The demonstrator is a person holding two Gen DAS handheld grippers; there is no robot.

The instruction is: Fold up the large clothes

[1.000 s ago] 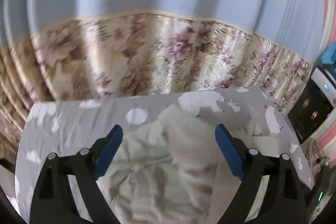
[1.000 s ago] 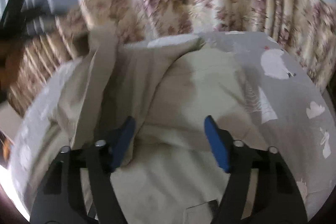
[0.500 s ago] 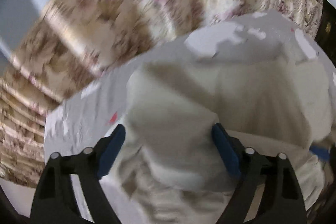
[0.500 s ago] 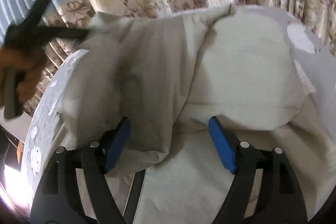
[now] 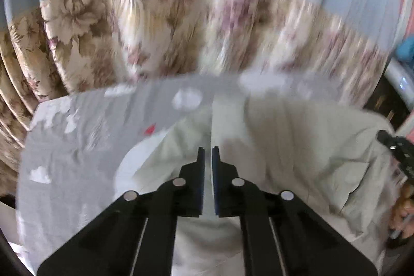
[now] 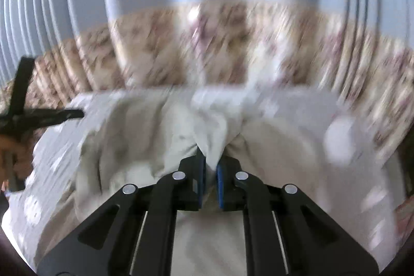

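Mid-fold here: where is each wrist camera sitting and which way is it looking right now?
Left wrist: on the left gripper, looking down its shut fingers at the cream garment on the grey sheet; the right gripper and a hand show at the right edge.
Right wrist: on the right gripper, shut on a bunched fold of garment; the left gripper shows at the left.
Shared: garment, sheet, floral curtain.

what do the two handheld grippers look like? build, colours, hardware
Both match: left gripper and right gripper have matte black angular linkage arms, four round silver pivot pins each, and flat blue pads lining the fingers. No cables, markings or sleeves visible.
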